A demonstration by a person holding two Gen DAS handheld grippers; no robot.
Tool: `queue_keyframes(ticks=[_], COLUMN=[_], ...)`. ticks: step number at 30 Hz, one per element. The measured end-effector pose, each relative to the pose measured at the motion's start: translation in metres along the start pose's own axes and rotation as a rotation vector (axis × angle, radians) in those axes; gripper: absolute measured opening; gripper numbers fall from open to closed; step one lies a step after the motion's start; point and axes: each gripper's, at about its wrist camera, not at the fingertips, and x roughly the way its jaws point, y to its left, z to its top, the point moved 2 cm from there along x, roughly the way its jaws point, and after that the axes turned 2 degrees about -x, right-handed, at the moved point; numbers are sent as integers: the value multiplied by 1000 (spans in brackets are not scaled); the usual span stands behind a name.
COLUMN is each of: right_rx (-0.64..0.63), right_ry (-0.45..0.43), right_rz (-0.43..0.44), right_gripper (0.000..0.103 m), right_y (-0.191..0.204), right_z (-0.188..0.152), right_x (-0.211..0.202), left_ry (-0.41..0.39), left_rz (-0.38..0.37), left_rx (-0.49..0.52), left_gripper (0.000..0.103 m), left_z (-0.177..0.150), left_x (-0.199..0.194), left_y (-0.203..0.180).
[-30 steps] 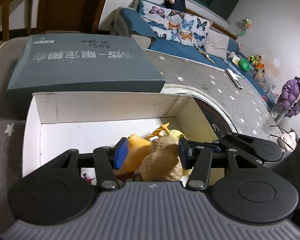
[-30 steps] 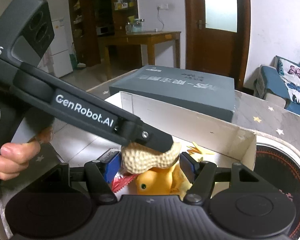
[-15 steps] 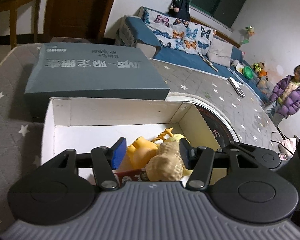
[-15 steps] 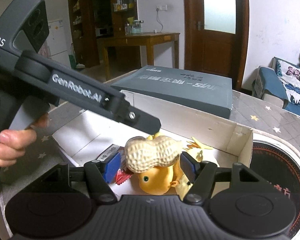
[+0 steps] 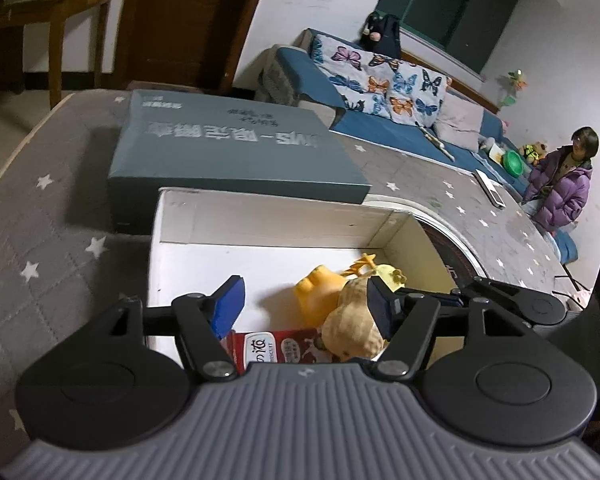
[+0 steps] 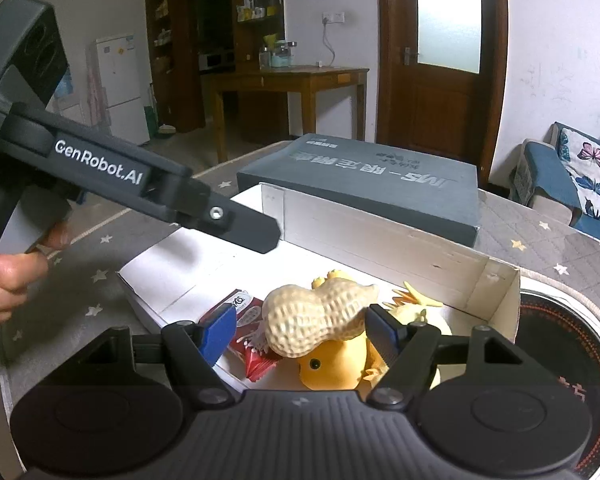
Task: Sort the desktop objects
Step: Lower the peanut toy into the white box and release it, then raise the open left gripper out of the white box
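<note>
A tan peanut toy point(image 6: 316, 316) lies on top of an orange duck toy point(image 6: 332, 368) inside the open white cardboard box point(image 6: 380, 240), with a red snack packet point(image 6: 256, 344) beside them. My left gripper point(image 5: 304, 308) hangs open above the box, the peanut toy point(image 5: 352, 320) low by its right finger and free of its pads. From the right wrist view, the left gripper point(image 6: 260, 236) is seen side-on, up and to the left of the peanut. My right gripper point(image 6: 300, 334) is open, its blue pads either side of the peanut without squeezing it.
A flat grey lidded box point(image 5: 228, 148) lies right behind the white box. A round black cooktop point(image 6: 568, 352) sits to its right. A white remote point(image 5: 490, 192) rests farther along the starred tablecloth. A person in a purple jacket point(image 5: 560, 196) stands near the sofa.
The left gripper has opened, let go of the peanut and drawn back up and to the left. The peanut now rests on the duck toy in the box. The right gripper has hardly moved.
</note>
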Motion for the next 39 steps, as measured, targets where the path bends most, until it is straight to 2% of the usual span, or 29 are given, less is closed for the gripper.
queue_keyframes(ticks=[3,8,11,19,22,28,30,32,34,39], right_rx=[60,12,16,-3,5,13,13,14,17,22], right_ry=[-7,3,15,24,25,18,15,11,5,3], right_rz=[70,53,74,50,39,8,0,-7,-13,-30], right_gripper=[73,73,73,74,77,78,79,81,87,88], right_y=[1,11,14,16,13,7,5,4,4,3], right_z=[4,8,8,7,7,5,4,2,1,-5], right_x=[0,9,13,14,11,2,-2,-5,-9,-17], left_ry=[0,4,12,22,5,-31,-45,-59,-73,-97], left_rz=[11,19,19,38,74,136,152,168,184,225], left_rx=[-16,-31,-54,-58,-38,27,46,65,83,133], left_gripper=[66,66,66,66,79,82,94,99,100,101], left_z=[-2,-5,-6,-9,-11,-14,-15,-16,-17,-22], left_x=[-3,-6,-6,-6,-6,-11,-14,-17,-20,-28], left_y=[7,15,20,23,18,5,1,-4,-9,-21])
